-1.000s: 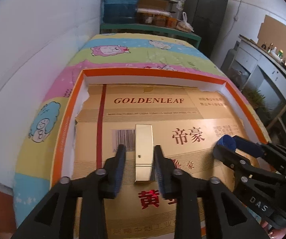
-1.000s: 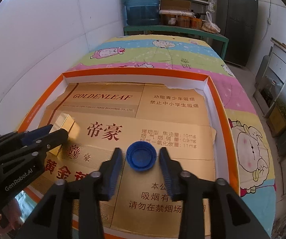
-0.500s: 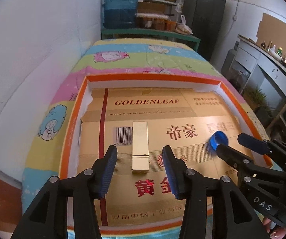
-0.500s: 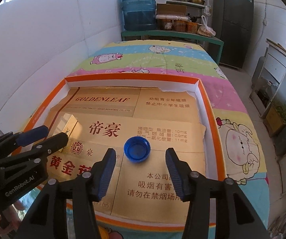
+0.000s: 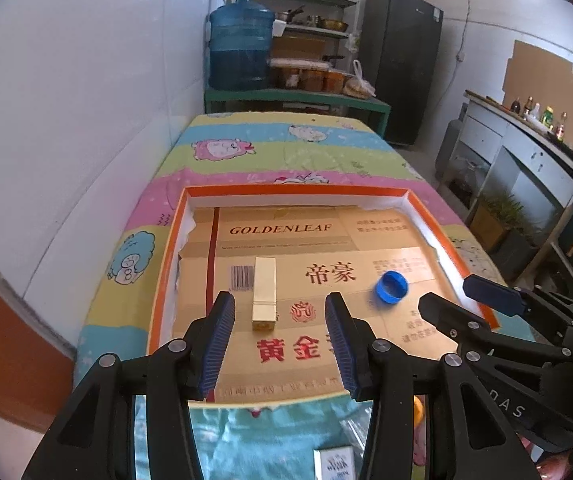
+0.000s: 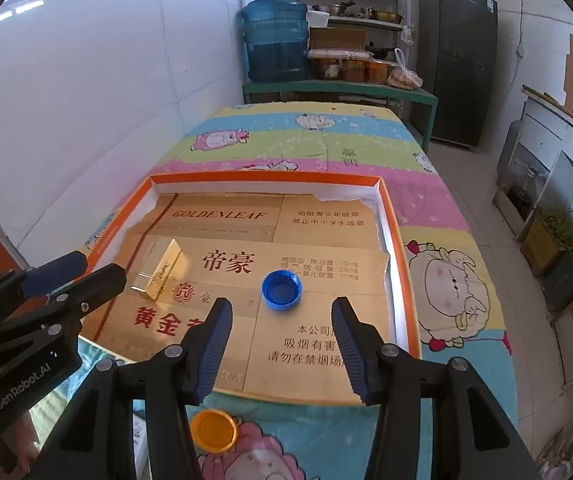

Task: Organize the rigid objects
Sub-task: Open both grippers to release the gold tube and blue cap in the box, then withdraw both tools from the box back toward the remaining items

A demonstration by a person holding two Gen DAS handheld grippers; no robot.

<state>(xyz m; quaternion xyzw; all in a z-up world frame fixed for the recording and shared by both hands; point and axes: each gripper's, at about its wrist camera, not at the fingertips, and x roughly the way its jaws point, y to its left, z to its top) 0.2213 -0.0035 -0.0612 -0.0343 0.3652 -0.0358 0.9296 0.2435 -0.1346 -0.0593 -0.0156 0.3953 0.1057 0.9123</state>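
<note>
A gold rectangular box (image 5: 264, 294) (image 6: 162, 268) lies flat on the cardboard lining of an orange-rimmed tray (image 5: 286, 191) (image 6: 266, 178). To its right a blue bottle cap (image 5: 391, 287) (image 6: 281, 285) sits open side up. My left gripper (image 5: 279, 304) (image 6: 100, 266) hovers above and just short of the gold box, open, touching nothing. Behind the cap hangs my right gripper (image 6: 280, 306) (image 5: 446, 292), open too, with the cap clear of its pads.
An orange cap (image 6: 213, 430) and a small white box (image 5: 334, 462) lie on the cartoon tablecloth in front of the tray. A white wall runs along the left. A blue water jug (image 5: 240, 48) stands on a green bench beyond the table.
Both grippers widened and drew back and up. The gold box and blue cap, earlier between the fingers, now lie free in the tray ahead of them.
</note>
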